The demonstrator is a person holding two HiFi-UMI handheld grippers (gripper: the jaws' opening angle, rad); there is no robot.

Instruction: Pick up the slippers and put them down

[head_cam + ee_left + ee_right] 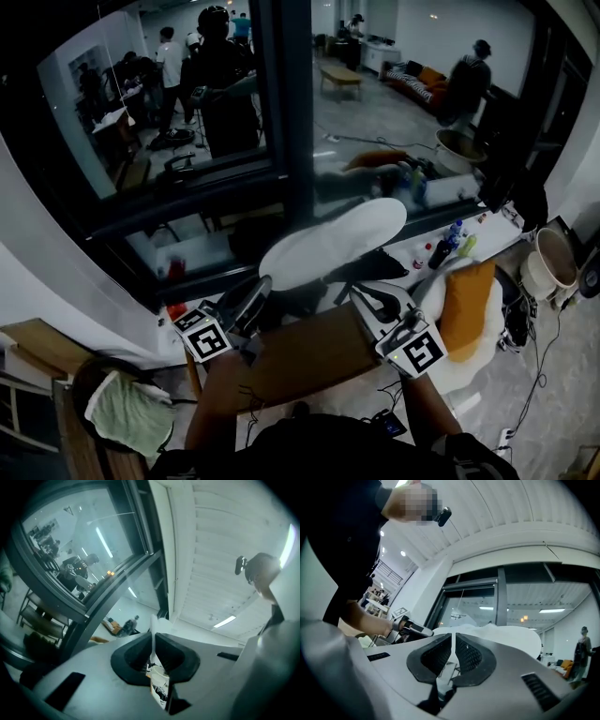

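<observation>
The pale grey moulded left gripper (153,625) and its twin, the right gripper (453,641), each have black mesh-textured jaw pads (471,660) and a white cube with black square markers (204,336). The person wears a black short-sleeved top (319,448) and a small black head-mounted camera (443,516).

The slipper (333,239) looks thin, matt white and smooth to me, like pressed cloth or foam. My left tool (153,649) and right tool (453,652) have matt grey plastic shells with black rubbery pads (469,656), the right one's finely ribbed. The window (178,103) glass is glossy in a dark matt frame. The cushion (466,305) reads as orange cloth
</observation>
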